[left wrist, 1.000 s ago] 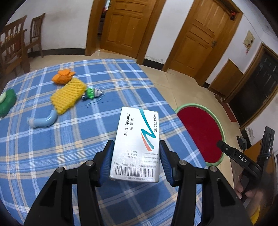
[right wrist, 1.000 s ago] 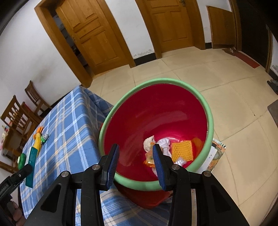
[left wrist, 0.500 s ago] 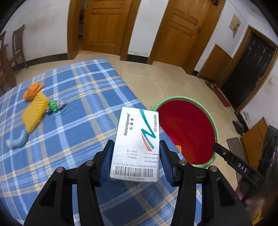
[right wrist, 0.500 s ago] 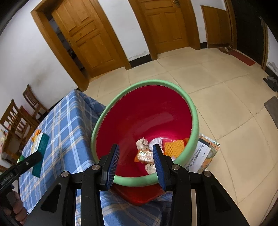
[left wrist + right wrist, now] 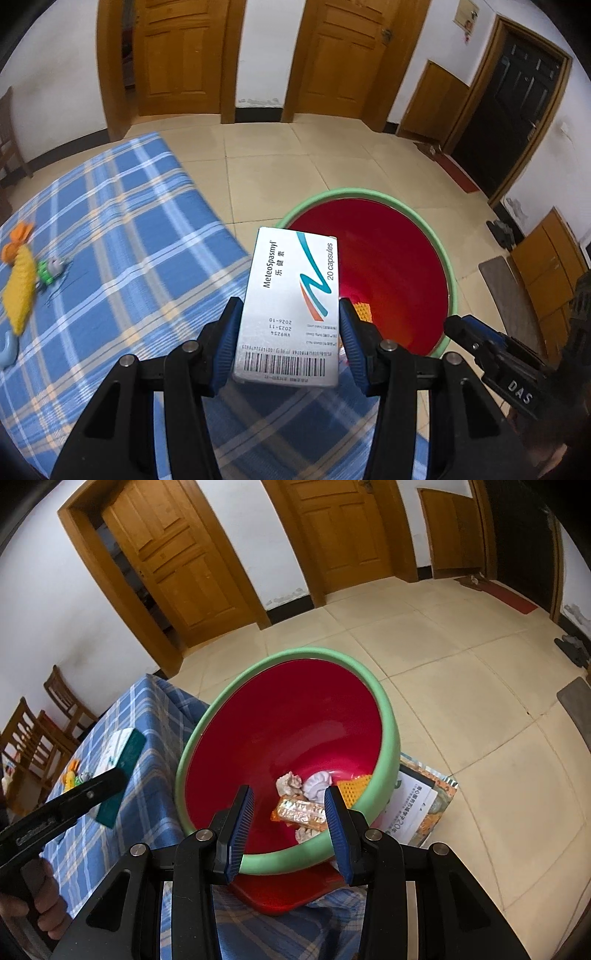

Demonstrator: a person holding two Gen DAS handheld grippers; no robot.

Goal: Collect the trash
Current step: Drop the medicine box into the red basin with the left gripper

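My left gripper (image 5: 289,303) is shut on a white medicine box (image 5: 295,295) marked "20 capsules", held upright over the edge of the blue plaid table (image 5: 129,240). Just beyond the box stands the red bin with a green rim (image 5: 369,192). In the right wrist view my right gripper (image 5: 288,792) stands open over the bin's near rim (image 5: 295,653), with nothing between its fingers. Inside the bin lie crumpled tissue (image 5: 317,782), a yellow foam net (image 5: 354,786) and a shiny wrapper (image 5: 299,810). The box (image 5: 123,753) shows at the left there.
On the table's left lie a yellow foam net (image 5: 20,288), orange peel (image 5: 16,240), a small green item (image 5: 50,267) and a light blue tube (image 5: 7,352). A printed paper (image 5: 417,805) lies on the floor by the bin. Chairs (image 5: 33,734) stand behind the table.
My left gripper has carried the box rightward from over the table to its edge beside the bin, rolling slightly. The right gripper has drifted a little, so the bin sits more central in its view.
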